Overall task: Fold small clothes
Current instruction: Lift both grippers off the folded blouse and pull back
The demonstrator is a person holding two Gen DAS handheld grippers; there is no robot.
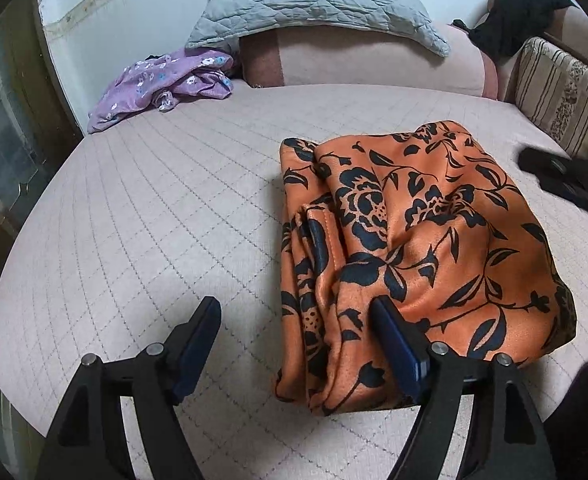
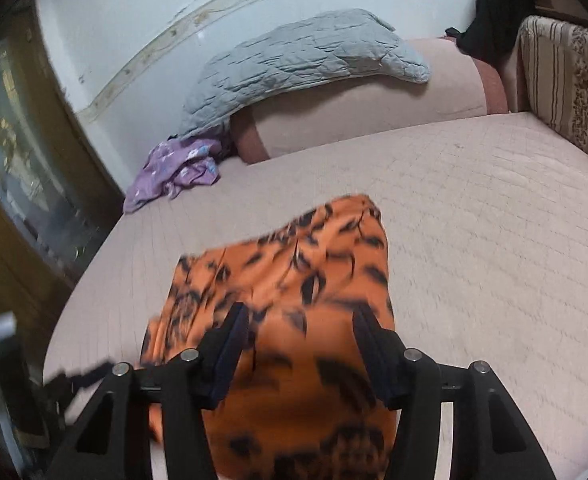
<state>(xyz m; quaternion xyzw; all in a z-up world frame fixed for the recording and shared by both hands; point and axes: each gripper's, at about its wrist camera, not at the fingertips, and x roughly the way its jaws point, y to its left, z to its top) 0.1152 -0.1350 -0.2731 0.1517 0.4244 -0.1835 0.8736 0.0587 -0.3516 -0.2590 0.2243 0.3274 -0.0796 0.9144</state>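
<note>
- Left wrist view: the orange floral garment [image 1: 414, 248] lies on the quilted bed cover [image 1: 154, 220] in a compact, several-layered bundle, from centre out toward four o'clock.
- The left gripper [image 1: 298, 312] has its jaws standing wide apart and grips nothing. Its right finger lies over the bundle's near edge at five o'clock; its left finger is over bare cover at seven o'clock. Whether the pad presses the cloth I cannot tell.
- Right wrist view: blurred. The right gripper [image 2: 300, 320] has its jaws parted above the same garment [image 2: 286, 280], which fills the frame from centre to six o'clock. No cloth is seen pinched between the fingers.
- In the left view, the right gripper shows as a dark shape at three o'clock, apart from the cloth.
- Progress, as judged: this garment appears folded or very nearly so, with layered edges visible along its left side. Some rumpling remains on top, so a final smoothing may be due.
- Outstanding: a purple floral garment [image 1: 162, 84] lies crumpled at eleven o'clock, beside the bolster [image 1: 374, 64] and below the grey quilted pillow [image 1: 314, 4]. It looks unfolded and is likely next.
</note>
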